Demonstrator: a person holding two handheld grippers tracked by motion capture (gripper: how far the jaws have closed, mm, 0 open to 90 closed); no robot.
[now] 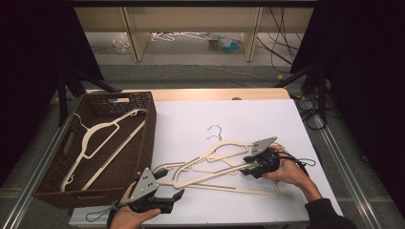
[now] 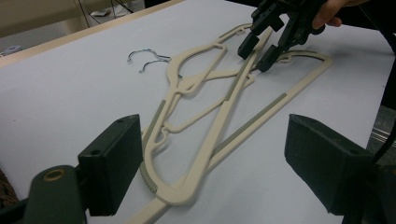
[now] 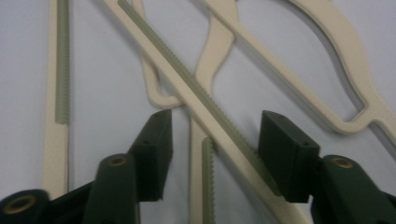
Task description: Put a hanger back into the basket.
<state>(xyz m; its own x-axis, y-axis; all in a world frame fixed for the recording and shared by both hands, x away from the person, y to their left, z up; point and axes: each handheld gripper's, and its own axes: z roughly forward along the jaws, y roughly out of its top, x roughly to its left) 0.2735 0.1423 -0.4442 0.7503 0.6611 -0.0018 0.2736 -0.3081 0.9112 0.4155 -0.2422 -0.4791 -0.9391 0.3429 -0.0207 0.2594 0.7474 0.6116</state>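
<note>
1. Two cream hangers [image 1: 224, 167] are lying overlapped on the white table cover [image 1: 248, 119], their wire hooks [image 1: 215, 132] pointing away from the person.
2. A third cream hanger [image 1: 102, 138] is lying inside the brown wicker basket [image 1: 149, 138] at the left of the table.
3. The right gripper [image 1: 248, 165] is reaching down onto the right-hand end of the pile. Its jaws are standing part-open, astride the ribbed bar [image 3: 210, 105] of the upper hanger; the pads are not pressing on it.
4. The left gripper [image 1: 173, 186] is hovering at the near left of the pile. Its jaws are standing wide apart, and the rounded shoulder end [image 2: 180, 196] of a hanger is lying between them, untouched.
5. Both hangers are resting flat on the cover.
</note>
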